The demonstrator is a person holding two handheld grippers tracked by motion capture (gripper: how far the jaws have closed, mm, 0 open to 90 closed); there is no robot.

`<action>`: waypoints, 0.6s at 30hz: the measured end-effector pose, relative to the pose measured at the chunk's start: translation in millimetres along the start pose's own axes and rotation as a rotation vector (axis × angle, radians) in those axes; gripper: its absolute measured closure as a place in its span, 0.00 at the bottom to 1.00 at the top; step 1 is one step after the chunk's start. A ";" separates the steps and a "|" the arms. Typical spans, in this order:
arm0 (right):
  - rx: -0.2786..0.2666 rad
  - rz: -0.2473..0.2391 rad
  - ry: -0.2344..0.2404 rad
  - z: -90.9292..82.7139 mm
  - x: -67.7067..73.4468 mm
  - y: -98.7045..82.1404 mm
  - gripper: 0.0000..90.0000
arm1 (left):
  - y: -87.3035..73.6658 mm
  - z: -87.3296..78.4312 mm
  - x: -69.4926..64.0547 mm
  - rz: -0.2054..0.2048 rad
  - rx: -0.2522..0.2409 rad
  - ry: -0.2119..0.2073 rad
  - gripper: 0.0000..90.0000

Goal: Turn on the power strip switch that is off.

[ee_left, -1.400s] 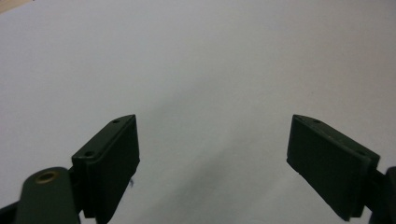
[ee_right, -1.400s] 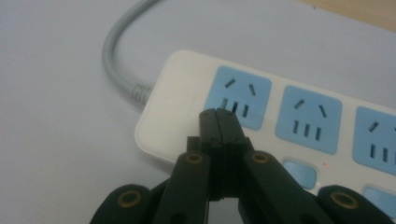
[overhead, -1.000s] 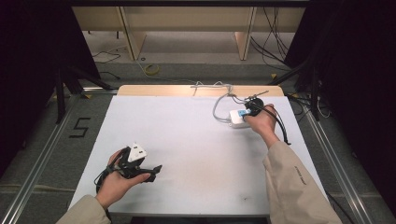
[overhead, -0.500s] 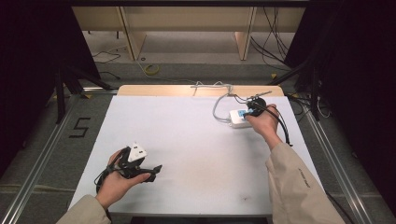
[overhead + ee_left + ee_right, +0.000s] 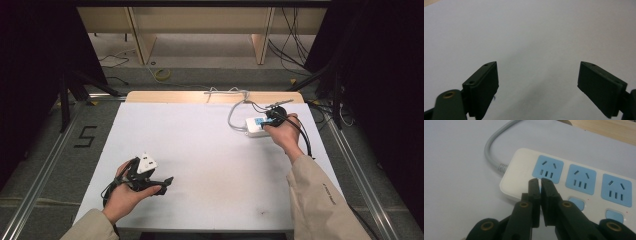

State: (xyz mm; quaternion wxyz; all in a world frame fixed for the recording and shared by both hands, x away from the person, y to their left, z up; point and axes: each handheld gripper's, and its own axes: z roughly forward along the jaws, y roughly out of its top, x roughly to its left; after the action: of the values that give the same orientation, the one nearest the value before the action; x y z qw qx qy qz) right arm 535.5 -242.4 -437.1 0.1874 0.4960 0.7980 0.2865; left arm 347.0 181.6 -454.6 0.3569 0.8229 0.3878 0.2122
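Your right hand-held gripper (image 5: 539, 180) sits over the white power strip (image 5: 584, 182) at the far right of the desk (image 5: 210, 150), its jaws nearly together with a thin gap, just been easing apart, gripping nothing. Your left hand-held gripper (image 5: 537, 75) stands wide and empty above bare desk near you.

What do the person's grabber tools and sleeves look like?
Both arms wear beige sleeves. The left gripper is black with a small white block on top and a black cable looping behind the hand. Close up, its fingers are flat, dark, rectangular pads with tiny screw holes. The right gripper is black too, with brass-coloured rivets at its joints and a black cable trailing back.
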 end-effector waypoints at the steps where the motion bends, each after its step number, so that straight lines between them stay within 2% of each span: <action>1: -0.001 0.000 0.003 -0.4 0.5 -0.5 0.96 | 0.0 -0.1 0.0 0.000 0.000 0.000 0.19; 18: -0.011 -0.006 0.028 -8.7 6.5 -8.1 0.93 | -0.2 -0.2 0.1 -0.001 0.000 0.002 0.19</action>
State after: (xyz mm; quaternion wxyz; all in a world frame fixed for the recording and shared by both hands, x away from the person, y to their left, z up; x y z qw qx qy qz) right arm 522.0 -241.7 -435.8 0.1798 0.4886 0.8004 0.2972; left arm 346.8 181.8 -454.6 0.3566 0.8225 0.3886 0.2129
